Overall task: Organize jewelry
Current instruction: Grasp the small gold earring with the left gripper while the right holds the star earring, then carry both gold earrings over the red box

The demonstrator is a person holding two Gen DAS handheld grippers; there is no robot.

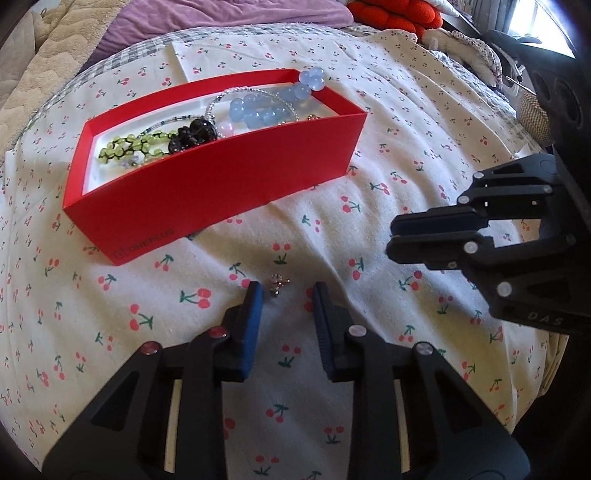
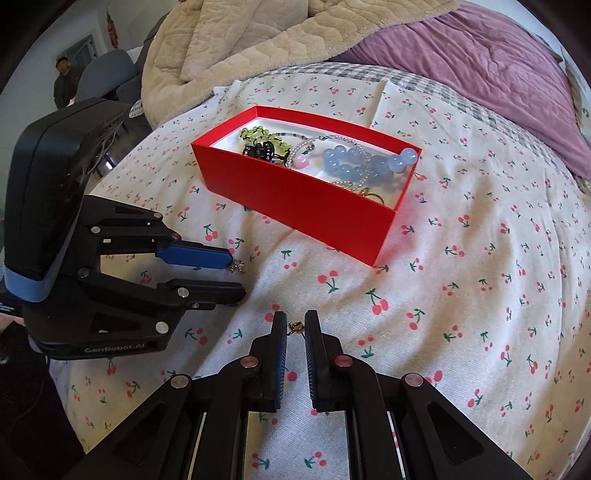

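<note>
A red box (image 1: pixel 207 184) on the cherry-print bed sheet holds blue beads (image 1: pixel 258 110), a green bead bracelet (image 1: pixel 129 146), a black piece and clear bead strands. The box also shows in the right wrist view (image 2: pixel 306 206). My left gripper (image 1: pixel 288 291) is open, with a small silver earring (image 1: pixel 277 285) on the sheet just beyond its tips. In the right wrist view that earring (image 2: pixel 237 266) lies beside the left gripper (image 2: pixel 236 275). My right gripper (image 2: pixel 295 325) is nearly closed around a small gold jewelry piece (image 2: pixel 295 327). In the left wrist view the right gripper (image 1: pixel 393 236) looks shut.
A beige quilt (image 2: pixel 229 40) and a purple blanket (image 2: pixel 480 66) are piled at the back of the bed. A red cushion (image 1: pixel 395 14) lies at the far right corner. A person (image 2: pixel 64 83) stands far left beyond the bed.
</note>
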